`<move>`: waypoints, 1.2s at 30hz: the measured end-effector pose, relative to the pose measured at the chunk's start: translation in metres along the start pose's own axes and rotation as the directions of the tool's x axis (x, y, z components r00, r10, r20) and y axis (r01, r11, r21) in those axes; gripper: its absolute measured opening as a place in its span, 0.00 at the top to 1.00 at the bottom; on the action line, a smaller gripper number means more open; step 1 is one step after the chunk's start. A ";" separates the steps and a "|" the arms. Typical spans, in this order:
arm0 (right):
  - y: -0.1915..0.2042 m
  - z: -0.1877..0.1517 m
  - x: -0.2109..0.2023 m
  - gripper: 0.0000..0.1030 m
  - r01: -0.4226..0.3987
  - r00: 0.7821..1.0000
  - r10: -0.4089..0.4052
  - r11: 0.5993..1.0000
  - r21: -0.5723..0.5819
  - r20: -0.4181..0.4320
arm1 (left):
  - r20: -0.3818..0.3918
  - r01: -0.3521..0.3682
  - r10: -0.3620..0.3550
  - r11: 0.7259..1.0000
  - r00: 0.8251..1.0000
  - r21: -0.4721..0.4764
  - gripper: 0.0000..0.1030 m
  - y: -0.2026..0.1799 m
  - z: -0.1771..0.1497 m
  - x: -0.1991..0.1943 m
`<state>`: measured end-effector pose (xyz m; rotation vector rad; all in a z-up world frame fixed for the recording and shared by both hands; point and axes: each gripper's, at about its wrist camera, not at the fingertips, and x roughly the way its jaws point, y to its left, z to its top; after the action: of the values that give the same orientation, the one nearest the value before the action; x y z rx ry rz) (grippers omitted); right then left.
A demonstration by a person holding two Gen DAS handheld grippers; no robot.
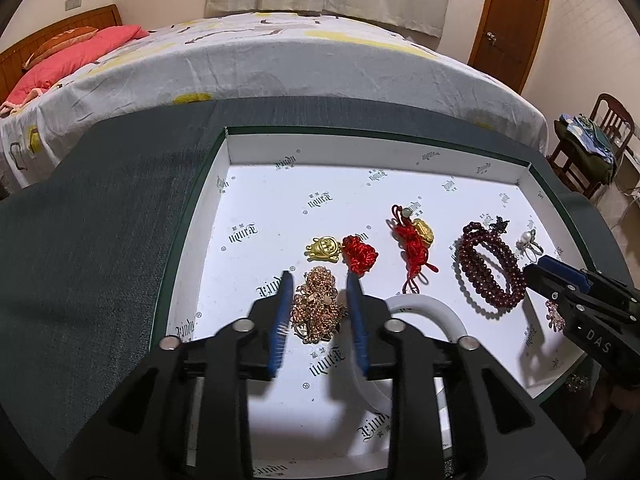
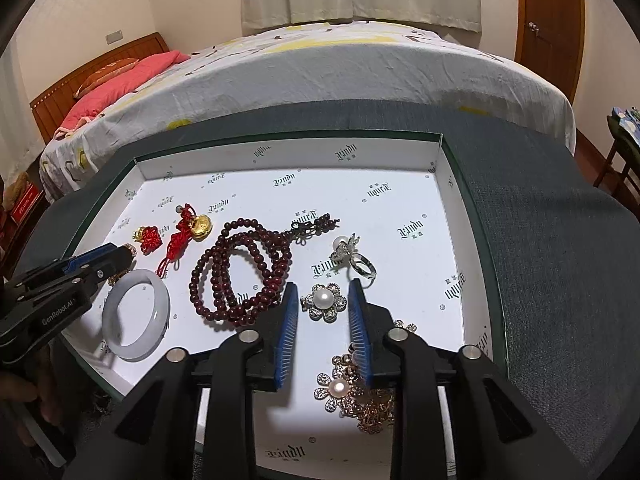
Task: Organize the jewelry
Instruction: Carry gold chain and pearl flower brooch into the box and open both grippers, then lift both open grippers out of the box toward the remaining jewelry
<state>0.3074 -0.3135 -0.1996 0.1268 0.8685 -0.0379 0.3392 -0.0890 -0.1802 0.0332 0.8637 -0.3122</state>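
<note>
left claw: jaws apart, gold chain pile between them, pads not pressing it
white bangle: flat in tray, just right of left claw
red bead strand: mid-tray, between the claws
right claw: released, pearl flower brooch lying between its tips, untouched
pearl ring: just beyond right claw

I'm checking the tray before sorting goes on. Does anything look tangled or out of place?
The gold chain lies bunched in a tangled heap inside the white tray, between the left hand-held gripper fingers. The other pieces lie separately.
</note>
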 end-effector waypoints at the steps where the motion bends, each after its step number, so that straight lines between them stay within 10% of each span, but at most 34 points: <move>1: 0.000 0.000 0.000 0.68 -0.001 1.000 0.001 1.000 0.000 0.001 | 0.000 0.001 -0.001 1.000 1.000 -0.002 0.72 0.000 0.000 0.000; 16: 0.002 0.000 -0.043 0.56 -0.015 0.996 0.014 1.000 0.013 0.089 | 0.059 -0.002 0.001 1.000 0.998 0.015 0.38 -0.010 -0.005 -0.037; 36: -0.029 -0.069 -0.102 0.55 0.036 0.995 -0.042 0.997 0.073 0.090 | 0.063 -0.026 0.024 0.999 0.998 0.035 0.38 -0.056 -0.070 -0.102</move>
<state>0.1868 -0.3355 -0.1680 0.1736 0.7788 -0.1105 0.2098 -0.1058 -0.1440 0.0670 0.7947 -0.3040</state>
